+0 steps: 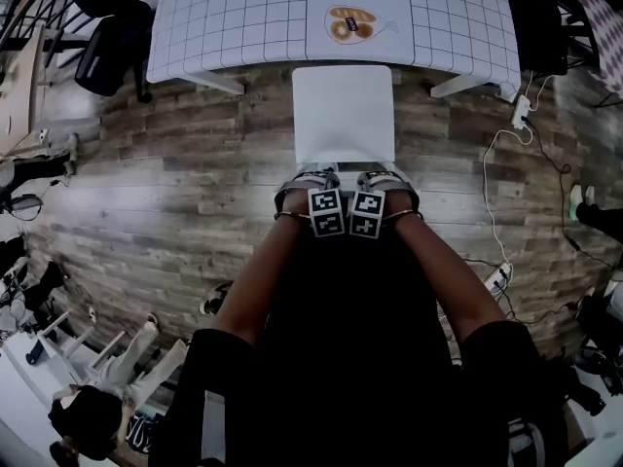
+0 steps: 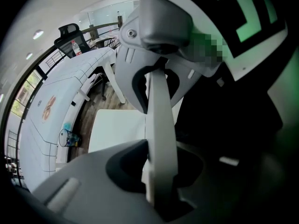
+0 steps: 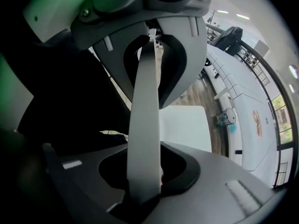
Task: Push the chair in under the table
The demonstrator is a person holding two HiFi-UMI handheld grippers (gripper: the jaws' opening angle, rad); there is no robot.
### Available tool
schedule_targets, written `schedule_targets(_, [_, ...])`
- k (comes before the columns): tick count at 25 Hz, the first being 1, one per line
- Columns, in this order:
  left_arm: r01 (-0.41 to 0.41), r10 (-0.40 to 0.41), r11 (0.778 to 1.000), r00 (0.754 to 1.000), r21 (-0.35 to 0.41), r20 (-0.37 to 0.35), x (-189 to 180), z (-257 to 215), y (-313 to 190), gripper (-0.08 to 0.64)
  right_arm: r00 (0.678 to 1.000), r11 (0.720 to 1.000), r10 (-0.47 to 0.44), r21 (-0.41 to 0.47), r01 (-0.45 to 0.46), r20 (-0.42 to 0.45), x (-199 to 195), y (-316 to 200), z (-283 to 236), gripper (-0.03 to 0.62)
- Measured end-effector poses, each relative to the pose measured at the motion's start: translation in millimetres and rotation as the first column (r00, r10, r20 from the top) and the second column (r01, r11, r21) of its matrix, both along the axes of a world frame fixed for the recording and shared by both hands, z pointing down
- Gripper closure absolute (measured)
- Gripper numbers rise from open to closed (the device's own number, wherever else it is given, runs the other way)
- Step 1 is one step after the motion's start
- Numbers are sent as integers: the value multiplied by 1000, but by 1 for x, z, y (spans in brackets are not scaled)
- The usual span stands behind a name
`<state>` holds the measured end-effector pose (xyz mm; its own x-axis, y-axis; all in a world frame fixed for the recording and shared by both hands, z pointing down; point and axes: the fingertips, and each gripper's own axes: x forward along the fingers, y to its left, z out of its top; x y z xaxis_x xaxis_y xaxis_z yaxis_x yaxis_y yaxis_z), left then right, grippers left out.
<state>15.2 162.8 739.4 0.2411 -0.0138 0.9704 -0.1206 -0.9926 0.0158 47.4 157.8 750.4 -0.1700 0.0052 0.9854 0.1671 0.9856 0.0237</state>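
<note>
At the white flat-seated chair's (image 1: 343, 115) near side, my left claw (image 1: 313, 181) and right claw (image 1: 384, 181) each clamp its thin backrest (image 1: 347, 166). Seat's far edge seemingly just meets the white gridded table (image 1: 243, 17), so most pushing remains.

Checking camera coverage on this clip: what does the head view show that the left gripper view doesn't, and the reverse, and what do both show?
Only the head view: the left gripper and right gripper side by side on the chair back, the person's arms, and cables on the floor at the right. Only the left gripper view: the chair back edge-on, clamped between that gripper's jaws, and a clear cup under the table. Both: the white chair seat, the gridded table, the wood floor.
</note>
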Motion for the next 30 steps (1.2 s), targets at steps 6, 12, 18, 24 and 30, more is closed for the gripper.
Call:
schedule_targets(6, [-2, 1, 1000, 1000, -12, -25, -9, -1, -26, 476, 1000, 1000, 14, 2, -14, 7, -10, -26, -1, 483])
schedule_targets(12, [-29, 29, 999, 999, -15, -40, -19, -1, -51, 476, 999, 999, 32, 14, -32, 4, -21, -52, -1, 483])
schedule_targets(18, [-57, 57, 998, 997, -9, -44, -30, -2, -76, 477, 999, 999, 47, 8, -46, -21, -30, -75, 0, 485])
schedule_targets(24, [-73, 74, 997, 996, 8, -55, -41, -3, -94, 479, 997, 998, 67, 8, -67, -29, -40, -91, -1, 486])
schedule_targets(30, [-71, 70, 997, 996, -8, -50, -42, -3, -94, 476, 997, 998, 64, 19, -64, -38, -41, -92, -1, 491])
